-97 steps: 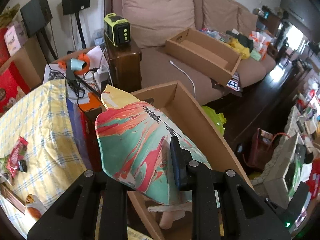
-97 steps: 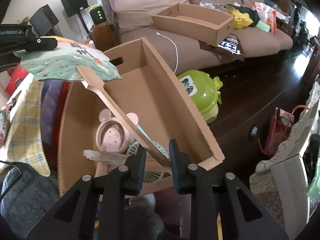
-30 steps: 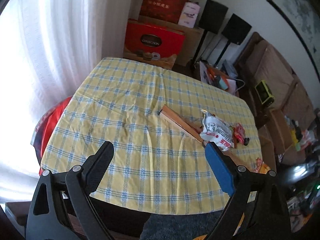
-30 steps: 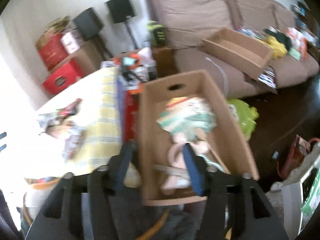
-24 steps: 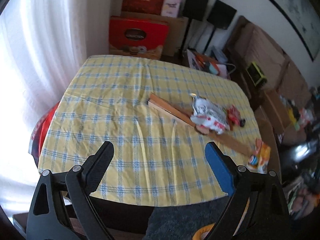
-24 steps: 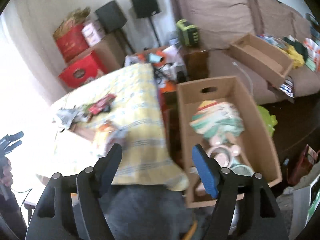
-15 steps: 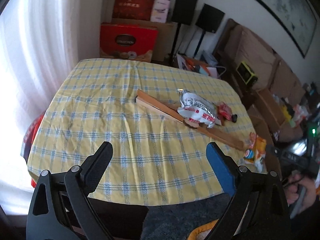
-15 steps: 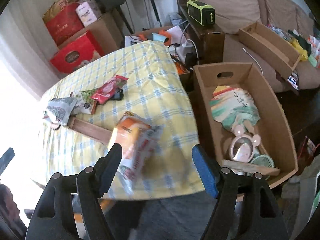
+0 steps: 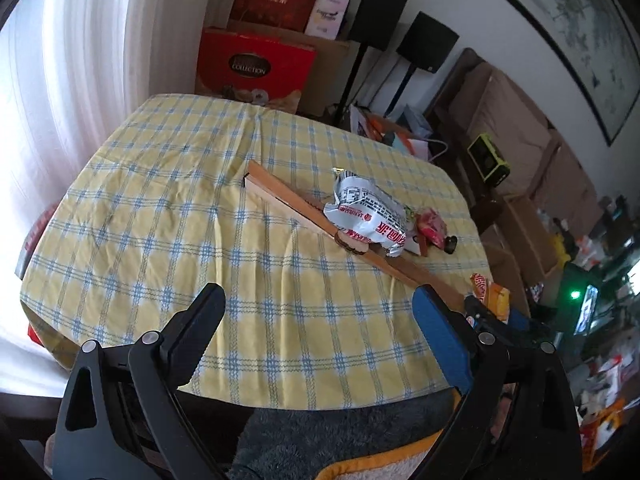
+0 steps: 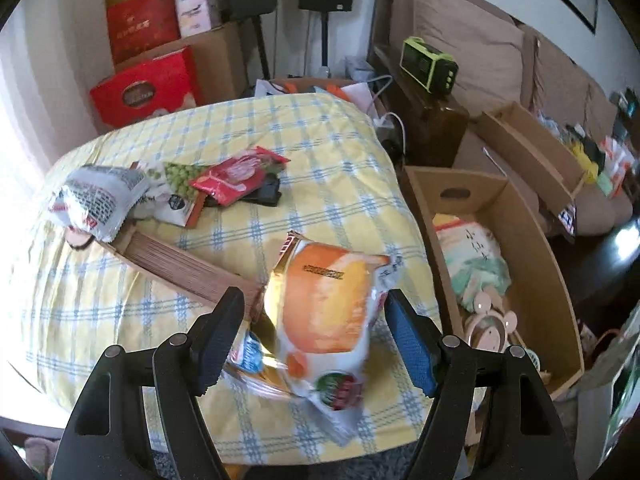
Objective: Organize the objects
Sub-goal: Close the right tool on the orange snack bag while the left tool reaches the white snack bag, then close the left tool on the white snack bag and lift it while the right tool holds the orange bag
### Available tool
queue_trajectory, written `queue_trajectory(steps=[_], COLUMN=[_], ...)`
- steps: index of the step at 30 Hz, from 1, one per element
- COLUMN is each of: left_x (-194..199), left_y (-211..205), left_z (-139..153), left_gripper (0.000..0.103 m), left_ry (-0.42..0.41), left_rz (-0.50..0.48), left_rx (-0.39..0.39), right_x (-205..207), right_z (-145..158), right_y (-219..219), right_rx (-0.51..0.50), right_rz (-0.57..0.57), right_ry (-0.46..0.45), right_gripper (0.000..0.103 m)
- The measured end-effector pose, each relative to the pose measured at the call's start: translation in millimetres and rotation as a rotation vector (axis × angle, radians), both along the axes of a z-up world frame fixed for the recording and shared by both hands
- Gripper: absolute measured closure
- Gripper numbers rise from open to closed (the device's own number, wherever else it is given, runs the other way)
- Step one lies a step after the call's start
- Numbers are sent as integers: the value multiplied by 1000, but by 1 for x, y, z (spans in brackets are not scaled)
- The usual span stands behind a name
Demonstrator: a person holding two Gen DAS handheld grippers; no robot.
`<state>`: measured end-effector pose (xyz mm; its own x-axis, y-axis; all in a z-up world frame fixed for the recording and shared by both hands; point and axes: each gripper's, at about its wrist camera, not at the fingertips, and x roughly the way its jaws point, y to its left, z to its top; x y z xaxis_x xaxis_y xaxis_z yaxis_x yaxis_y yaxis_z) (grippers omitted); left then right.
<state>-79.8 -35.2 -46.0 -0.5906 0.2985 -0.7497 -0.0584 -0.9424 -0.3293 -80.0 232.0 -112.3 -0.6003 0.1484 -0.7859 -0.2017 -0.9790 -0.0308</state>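
The cardboard box (image 10: pixel 556 280) beside the table holds a painted fan (image 10: pixel 472 256) and pink round items, partly cut off by its wall. My right tongs (image 10: pixel 316 320) have just been opening and straddle the orange snack bag (image 10: pixel 324 312) on the yellow checked tablecloth (image 10: pixel 320 184), contact unclear. My left tongs (image 9: pixel 316 316) are spread, empty, over the table.

An orange snack bag (image 10: pixel 328 312) is lying near the bench (image 10: pixel 312 152) edge, one end resting against a long flat wooden box (image 10: pixel 188 268) that is stretching diagonally across the middle. A silver packet (image 10: pixel 96 200) is sitting on the box's far end, with a green pea bag (image 10: pixel 176 188) and red packet (image 10: pixel 236 176) lying beside it.
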Motion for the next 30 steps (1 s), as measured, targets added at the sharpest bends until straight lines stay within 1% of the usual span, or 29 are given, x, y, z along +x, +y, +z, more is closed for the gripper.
queue_trajectory(steps=[2, 3, 5, 11, 13, 15, 17, 19, 20, 23, 25, 27, 29, 30], left_x=[-1, -2, -4, -10, -10, -11, -14, -22, -27, -49, -65, -74, -84, -85], left_y=[1, 2, 4, 8, 9, 12, 17, 24, 28, 42, 56, 71, 90, 98], left_z=[-2, -3, -5, -7, -3, 4, 13, 19, 20, 14, 6, -2, -11, -14], left_gripper=[9, 9, 9, 9, 9, 9, 8, 2, 2, 0, 0, 0, 0, 0], left_ry=[-8, -12, -14, -27, -29, -6, 23, 56, 69, 75, 68, 93, 97, 105], left_rz=[0, -2, 2, 10, -2, -9, -18, -26, -27, -37, -46, -61, -113, -130], left_rx=[-7, -14, -28, -45, -26, -17, -34, -52, -57, -67, -115, -192, -273, -299], right_x=[0, 1, 4, 10, 13, 16, 18, 18, 19, 20, 22, 23, 23, 23], right_z=[-4, -5, -5, -6, -4, -3, -1, -2, -2, -2, -1, -1, -2, -2], right_y=[2, 5, 11, 16, 17, 18, 20, 21, 21, 23, 25, 26, 28, 29], right_rx=[5, -8, -41, -66, -72, -79, -84, -90, -94, -108, -117, -123, -131, -136], right_rz=[-13, -17, -13, 3, 6, 3, -2, -2, -2, -3, -7, -8, -12, -14], right_ry=[16, 29, 57, 90, 113, 127, 135, 136, 137, 143, 152, 156, 155, 155], right_gripper=[29, 30, 40, 50, 51, 52, 53, 53, 53, 53, 53, 53, 53, 53])
